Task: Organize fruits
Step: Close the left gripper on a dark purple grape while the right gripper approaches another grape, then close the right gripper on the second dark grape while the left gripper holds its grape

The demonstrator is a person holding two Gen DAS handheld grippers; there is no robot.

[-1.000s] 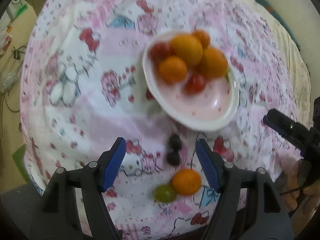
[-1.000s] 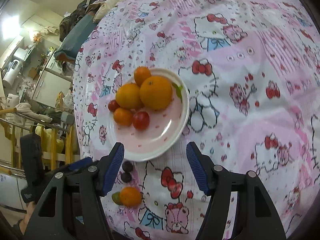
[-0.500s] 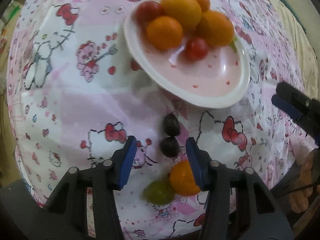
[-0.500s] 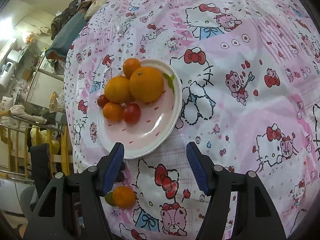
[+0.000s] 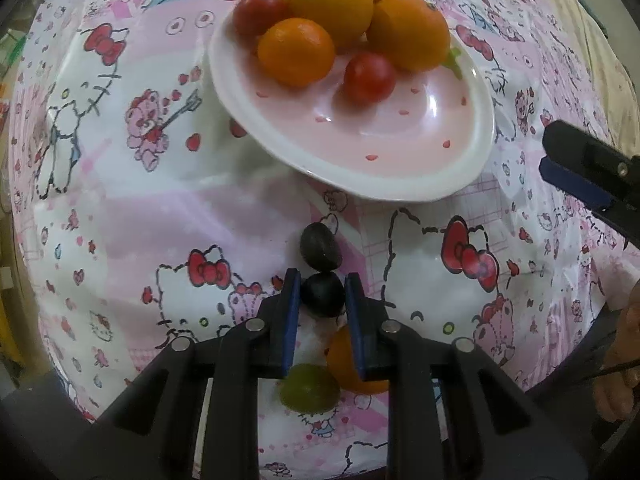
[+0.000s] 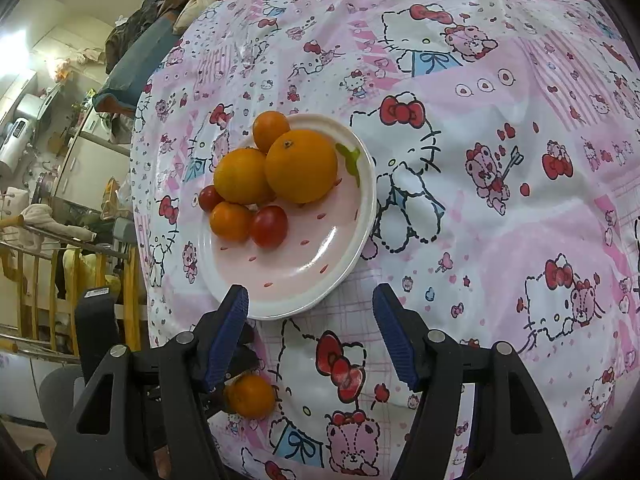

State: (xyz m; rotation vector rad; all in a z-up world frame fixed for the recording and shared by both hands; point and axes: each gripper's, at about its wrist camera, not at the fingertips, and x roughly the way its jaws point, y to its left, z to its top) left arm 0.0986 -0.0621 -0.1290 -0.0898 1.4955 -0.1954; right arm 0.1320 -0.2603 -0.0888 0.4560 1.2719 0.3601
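A pink plate (image 5: 400,152) on the Hello Kitty cloth holds several oranges and two red tomatoes; it also shows in the right wrist view (image 6: 316,280). Below it lie two dark grapes. My left gripper (image 5: 322,294) is shut on the nearer dark grape (image 5: 322,294); the other dark grape (image 5: 320,246) lies just beyond. A small orange (image 5: 344,364) and a green grape (image 5: 308,388) lie under the left gripper. My right gripper (image 6: 310,308) is open and empty near the plate's front rim. The small orange (image 6: 250,396) shows at its left finger.
The right gripper's fingers (image 5: 576,160) show at the right edge of the left wrist view. The table's edge runs close behind the loose fruit. Furniture and clutter (image 6: 60,200) stand beyond the table's left side.
My left gripper has moved down and forward to the nearer dark grape and closed on it. The right gripper has stayed open and drifted slightly.
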